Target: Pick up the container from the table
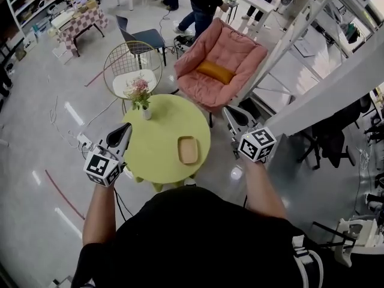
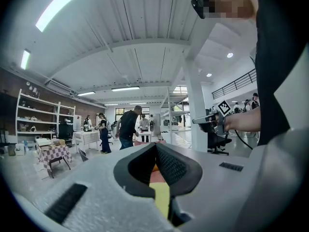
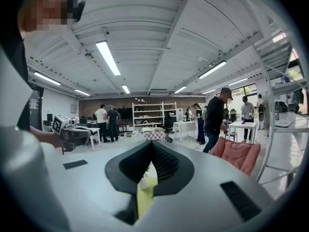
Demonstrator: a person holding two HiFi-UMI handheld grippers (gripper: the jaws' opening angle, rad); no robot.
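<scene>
Container [image 1: 188, 149]: tan, shallow, rounded-rectangle tray, lying flat on the round lime-green tabletop [image 1: 161, 138], right of centre and toward the near edge. Nothing touches it. Small white vase of pink flowers [image 1: 140, 93] stands at the far-left rim, well apart from the container. Left hand-held gripper [image 1: 126, 128] sits at the tabletop's left edge, its tips met [image 2: 155, 146] and nothing gripped. Right hand-held gripper [image 1: 228, 111] is off the right rim, beside the tabletop, its jaws likewise pressed together [image 3: 152, 143] and empty. Both are clear of the container. Beyond the tabletop: a pink armchair [image 1: 237, 51] with an orange cushion [image 1: 215, 72], and a wire chair [image 1: 129, 65] to its left.
</scene>
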